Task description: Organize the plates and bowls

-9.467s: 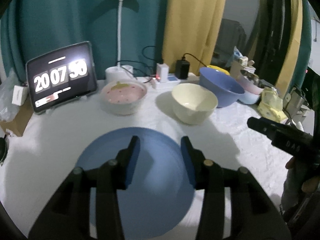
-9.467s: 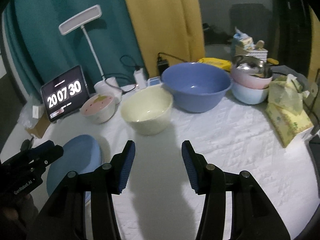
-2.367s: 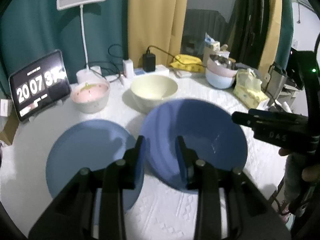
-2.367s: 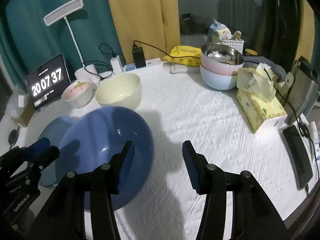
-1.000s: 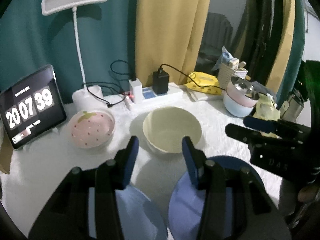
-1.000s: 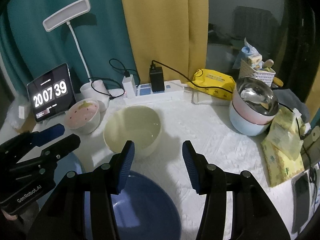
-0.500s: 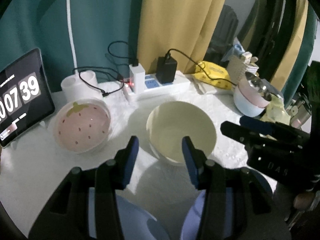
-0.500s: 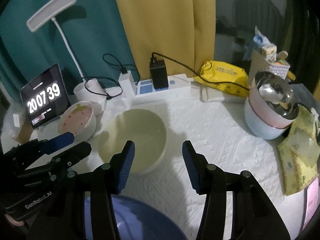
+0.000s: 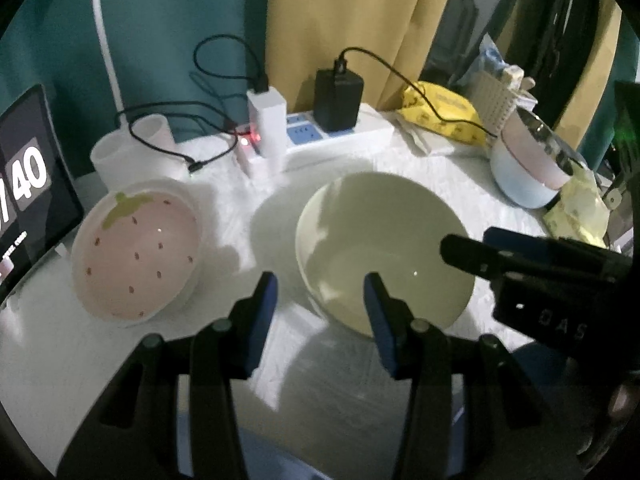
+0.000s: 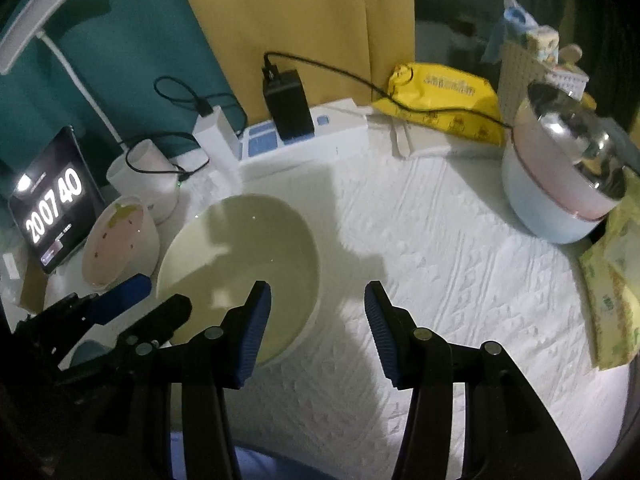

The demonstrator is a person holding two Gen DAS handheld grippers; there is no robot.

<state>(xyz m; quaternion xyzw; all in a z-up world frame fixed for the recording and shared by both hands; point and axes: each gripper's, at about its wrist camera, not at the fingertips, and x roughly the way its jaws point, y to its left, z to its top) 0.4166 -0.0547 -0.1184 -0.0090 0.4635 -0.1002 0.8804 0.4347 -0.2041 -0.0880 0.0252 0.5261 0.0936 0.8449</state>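
Left gripper [image 9: 320, 300] jaws apart and empty above the white cloth [image 9: 240, 264], its right finger over the near-left rim of the cream bowl [image 9: 384, 248]; strawberry bowl [image 9: 136, 252] left; right gripper [image 9: 472, 248] over the cream bowl's right rim.

A white textured tablecloth [image 10: 460, 264] is seen. At 9 o'clock, a tablet clock [image 10: 52, 204] is lit w/ digits. At 12, a power strip [image 10: 304, 140] is fitted w/ a black charger [image 10: 287, 100]. At 1–2, a yellow packet [image 10: 444, 96] is laid; at 3, tissue packs [image 10: 612, 280].
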